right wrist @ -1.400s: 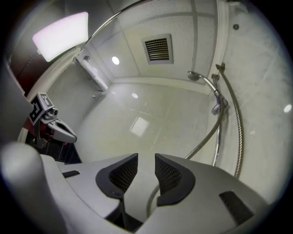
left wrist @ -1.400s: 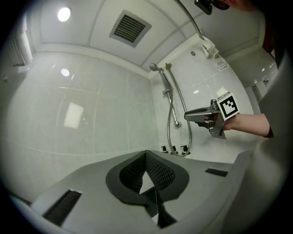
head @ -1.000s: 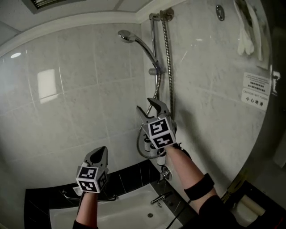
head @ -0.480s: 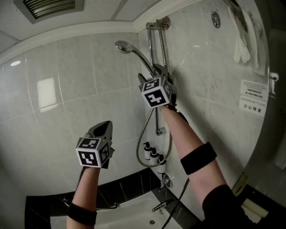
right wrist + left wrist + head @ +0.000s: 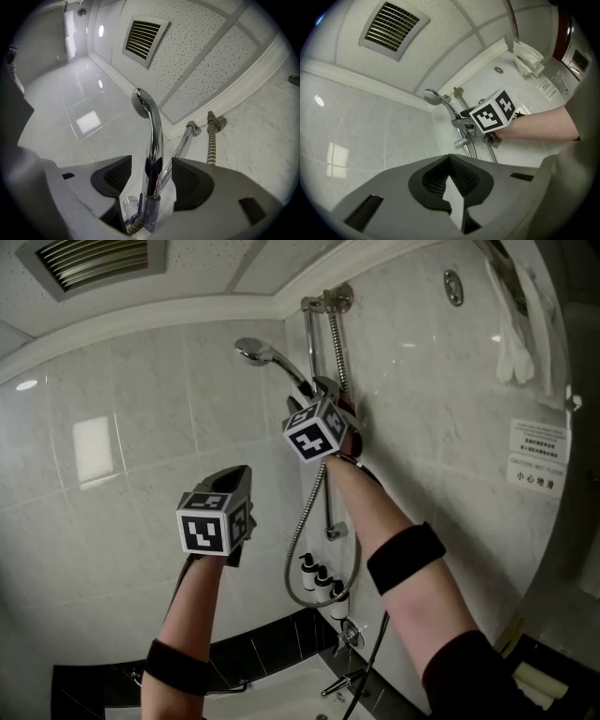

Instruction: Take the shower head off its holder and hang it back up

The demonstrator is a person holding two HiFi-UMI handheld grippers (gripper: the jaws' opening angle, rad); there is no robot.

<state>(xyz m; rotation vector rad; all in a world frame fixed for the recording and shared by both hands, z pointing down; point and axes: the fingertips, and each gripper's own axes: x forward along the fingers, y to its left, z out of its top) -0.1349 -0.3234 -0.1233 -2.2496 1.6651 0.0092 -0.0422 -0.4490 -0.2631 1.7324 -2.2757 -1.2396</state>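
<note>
At the upper left of the head view a slatted ceiling vent sits above the pale, glossy tiled wall. Below it, left of centre, the left claw is raised on a bare forearm with a black wrist band, pointing up toward the wall. Its own view shows its jaws clenched together with nothing between them, and it is well apart from the shower fittings. Just right of it, in the upper middle, the chrome shower head sits in its holder on the vertical slide rail, its face turned to the left. The right claw is up at the handle just below the head. In the right gripper view the handle stands upright between the two dark pads with a gap on each side, so the claw is released and not pressing on it. Its jaws have just been closing a little around the handle. The ribbed metal hose runs down beside the rail from a wall fitting near the ceiling and loops low in the centre. Three small bottles stand by that loop. At the bottom of the frame a chrome tap is mounted over a white tub edged by a band of dark tiles. At the upper right a white towel hangs on the marbled wall, and a printed notice is fixed below it at the right edge.
</note>
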